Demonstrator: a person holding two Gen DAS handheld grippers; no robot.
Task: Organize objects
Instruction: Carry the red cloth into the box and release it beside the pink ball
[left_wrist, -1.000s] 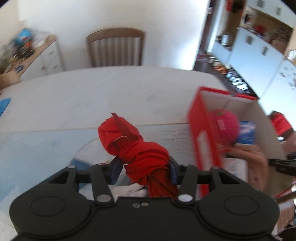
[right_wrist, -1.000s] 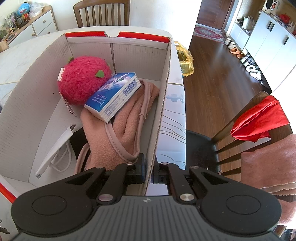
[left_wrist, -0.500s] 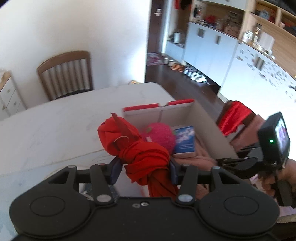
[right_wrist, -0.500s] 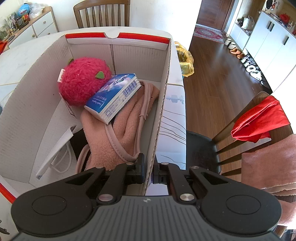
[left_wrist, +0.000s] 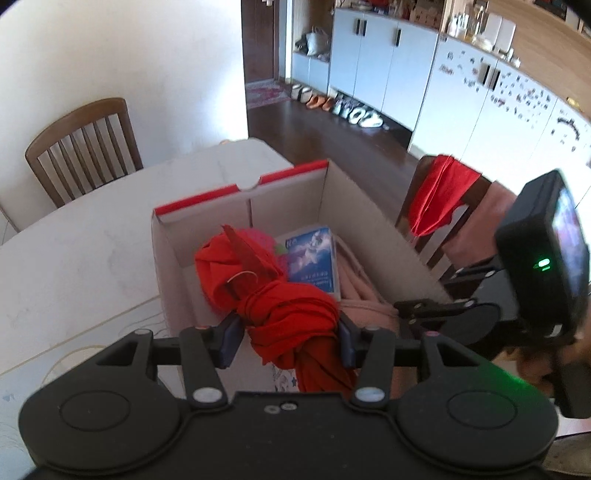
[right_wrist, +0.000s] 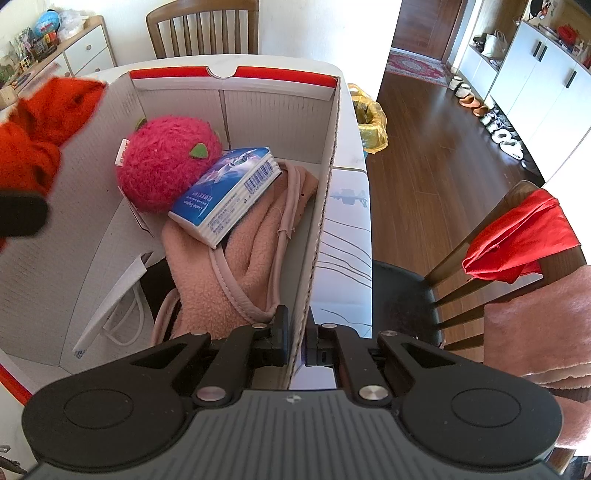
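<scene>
My left gripper (left_wrist: 288, 338) is shut on a twisted red cloth (left_wrist: 280, 306) and holds it over the near end of an open cardboard box (left_wrist: 236, 192) with red-edged flaps. The cloth also shows at the left edge of the right wrist view (right_wrist: 40, 129). In the box (right_wrist: 325, 177) lie a pink plush ball (right_wrist: 166, 162), a blue tissue pack (right_wrist: 225, 192) and a pink fleece bag (right_wrist: 236, 266). My right gripper (right_wrist: 295, 341) is shut on the box's right wall near its front corner and appears in the left wrist view (left_wrist: 491, 317).
The box stands on a white table (left_wrist: 74, 266). A wooden chair (left_wrist: 85, 147) stands at the far side. Another chair (right_wrist: 491, 273) on the right carries a red cloth (right_wrist: 517, 243) and a pink towel (right_wrist: 535, 332). A white paper bag (right_wrist: 110, 295) lies in the box.
My left gripper has swung right with the red cloth, from over the table to above the box. My right gripper has kept its hold on the box wall.
</scene>
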